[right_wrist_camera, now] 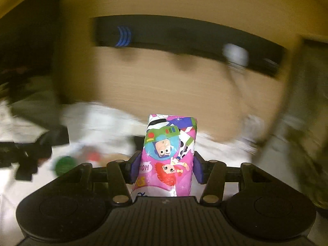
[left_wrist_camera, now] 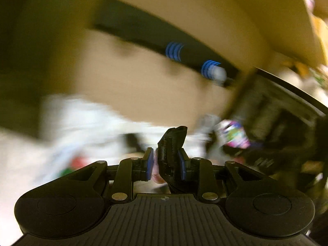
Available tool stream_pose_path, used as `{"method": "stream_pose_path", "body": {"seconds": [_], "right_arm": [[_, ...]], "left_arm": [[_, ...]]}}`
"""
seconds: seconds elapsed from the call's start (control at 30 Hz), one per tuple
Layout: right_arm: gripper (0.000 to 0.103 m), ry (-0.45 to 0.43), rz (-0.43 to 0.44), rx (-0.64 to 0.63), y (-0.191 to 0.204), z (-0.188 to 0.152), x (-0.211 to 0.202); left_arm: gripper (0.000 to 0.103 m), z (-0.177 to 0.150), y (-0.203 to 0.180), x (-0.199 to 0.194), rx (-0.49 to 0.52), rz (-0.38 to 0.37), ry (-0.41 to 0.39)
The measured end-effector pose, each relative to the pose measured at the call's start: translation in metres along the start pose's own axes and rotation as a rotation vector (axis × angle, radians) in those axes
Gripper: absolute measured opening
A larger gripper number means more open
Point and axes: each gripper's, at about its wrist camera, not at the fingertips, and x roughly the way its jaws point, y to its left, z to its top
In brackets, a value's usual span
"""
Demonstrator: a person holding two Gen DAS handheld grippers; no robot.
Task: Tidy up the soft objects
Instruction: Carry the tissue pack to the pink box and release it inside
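Your right hand-held gripper [right_wrist_camera: 167, 165] grasps the cartoon-printed soft pack [right_wrist_camera: 170, 153], long axis pointing forward to the cardboard box [right_wrist_camera: 164, 86]; your left hand-held gripper [left_wrist_camera: 166, 164] clenches a black object [left_wrist_camera: 172, 153].

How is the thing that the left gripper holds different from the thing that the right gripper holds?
The left gripper holds a black piece, dark and plain; the right gripper holds a pink cartoon-printed pack, bright and wider. The black piece leans and ends in a point; the pack stands straight with a flat end. Both sit between closed jaws.
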Motion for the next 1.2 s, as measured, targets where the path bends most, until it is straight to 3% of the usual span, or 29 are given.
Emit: {"method": "stream_pose_path", "body": {"seconds": [0.1, 0.2, 0.3, 0.37, 0.43, 0.5, 0.63, 0.77, 0.83, 0.9, 1.0, 1.1, 1.2], "right_arm": [[0.051, 0.002, -0.061, 0.045, -0.041, -0.024, 0.000], [0.051, 0.000, -0.060, 0.074, -0.066, -0.048, 0.005], [0.057, 0.038, -0.034, 0.085, -0.076, -0.071, 0.024], [0.058, 0.087, -0.045, 0.090, -0.077, -0.090, 0.033], [0.061, 0.094, -0.024, 0.081, -0.071, -0.108, 0.032], [0.071, 0.081, 0.000, 0.058, -0.066, -0.125, 0.023], [0.073, 0.077, 0.033, 0.019, -0.059, -0.141, 0.013], [0.073, 0.058, 0.092, 0.032, -0.052, -0.139, 0.003], [0.074, 0.031, 0.106, 0.027, -0.048, -0.138, -0.002], [0.074, 0.014, 0.097, -0.008, -0.042, -0.135, -0.004], [0.069, 0.013, -0.019, -0.031, -0.044, -0.131, 0.008], [0.049, 0.096, -0.205, -0.051, -0.055, -0.124, 0.036], [0.049, 0.174, -0.274, 0.006, -0.071, -0.116, 0.054]], "left_arm": [[0.029, 0.014, -0.045, 0.050, 0.047, -0.087, 0.045], [0.031, 0.015, -0.073, 0.107, 0.015, -0.122, 0.109], [0.033, 0.000, -0.087, 0.168, 0.008, -0.036, 0.228], [0.033, -0.015, -0.087, 0.192, 0.013, 0.017, 0.259], [0.033, -0.026, -0.077, 0.198, -0.059, 0.011, 0.272], [0.033, -0.034, -0.066, 0.193, -0.115, 0.011, 0.270], [0.033, -0.030, -0.058, 0.172, -0.078, 0.114, 0.209], [0.033, -0.024, -0.031, 0.107, -0.176, 0.176, 0.051], [0.033, -0.032, -0.012, 0.063, -0.187, 0.260, -0.026], [0.033, -0.040, 0.009, 0.027, -0.205, 0.358, -0.046], [0.033, -0.059, 0.046, -0.017, -0.322, 0.462, -0.019], [0.033, -0.083, 0.075, -0.048, -0.409, 0.529, 0.001], [0.033, -0.101, 0.086, -0.058, -0.423, 0.543, 0.038]]}}
